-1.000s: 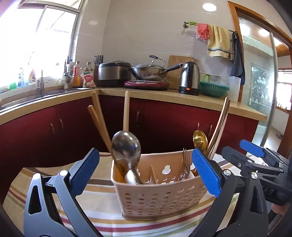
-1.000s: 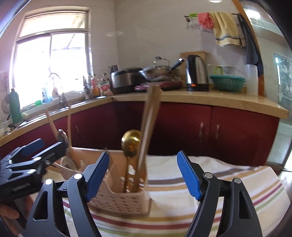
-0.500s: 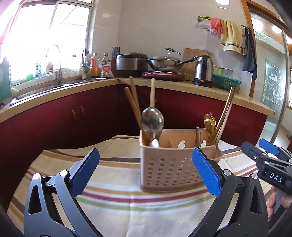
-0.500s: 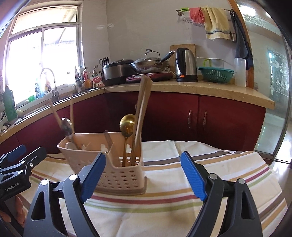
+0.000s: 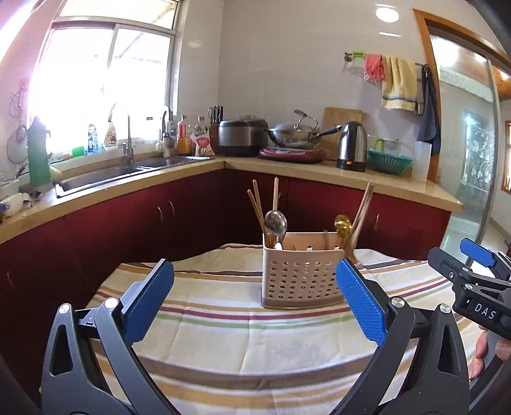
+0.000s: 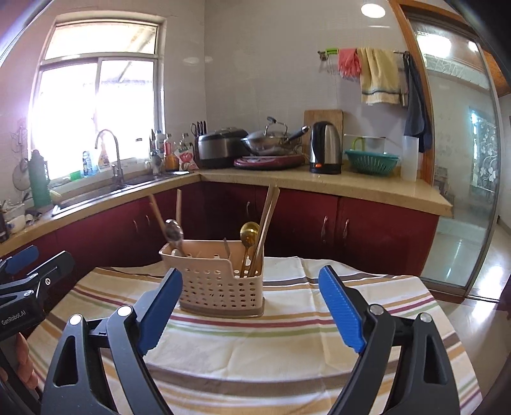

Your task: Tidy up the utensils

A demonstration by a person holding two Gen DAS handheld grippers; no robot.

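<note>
Strong daylight pours through the window point(image 5: 105, 89) ahead and to the left of each hand-held gripper, blown out to white with a haze over the sink point(image 5: 105, 174) area. A ceiling lamp point(image 6: 373, 9) glows above to the right. Floor point(image 6: 460, 252) reflections glare beyond the glass door. Focus is sharp centrally; fisheye bending curves the walls, with dark vignetted corners.

Bright window point(image 5: 105, 79) above the sink point(image 5: 105, 174); red cabinets point(image 6: 367, 226) (beige countertop point(image 6: 351, 185)), grey tiled wall point(image 5: 287, 64).

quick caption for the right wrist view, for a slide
Open right gripper facing beige utensil caddy on striped tablecloth.
</note>
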